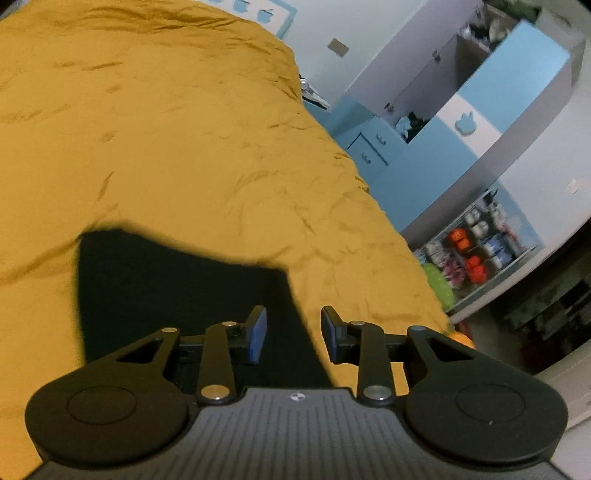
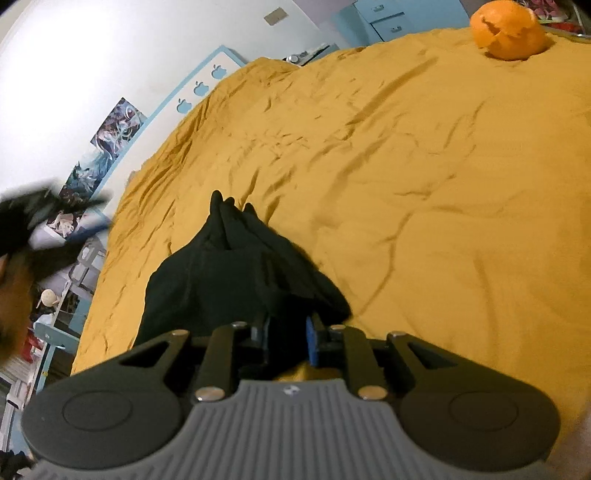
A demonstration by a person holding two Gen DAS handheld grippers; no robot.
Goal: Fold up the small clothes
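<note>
A black garment (image 2: 236, 280) lies bunched on the mustard bedspread (image 2: 424, 184), its narrow end pointing away from me. My right gripper (image 2: 288, 336) sits at its near edge with the jaws a little apart; black cloth lies between them, and the blue pad (image 2: 312, 345) shows bare. In the left wrist view the same garment (image 1: 177, 288) spreads flat and dark below my left gripper (image 1: 293, 332). That gripper hangs above the garment's right edge, open, with nothing between its pads. It also appears as a dark blur (image 2: 40, 221) at the left of the right wrist view, a hand beneath it.
An orange fruit with torn peel (image 2: 509, 31) sits at the far right of the bed, also visible as an orange edge (image 1: 460, 338). Blue and white cupboards (image 1: 461, 122) and a shelf of small items (image 1: 476, 251) stand past the bed's right edge. A headboard (image 2: 195, 88) lines the wall.
</note>
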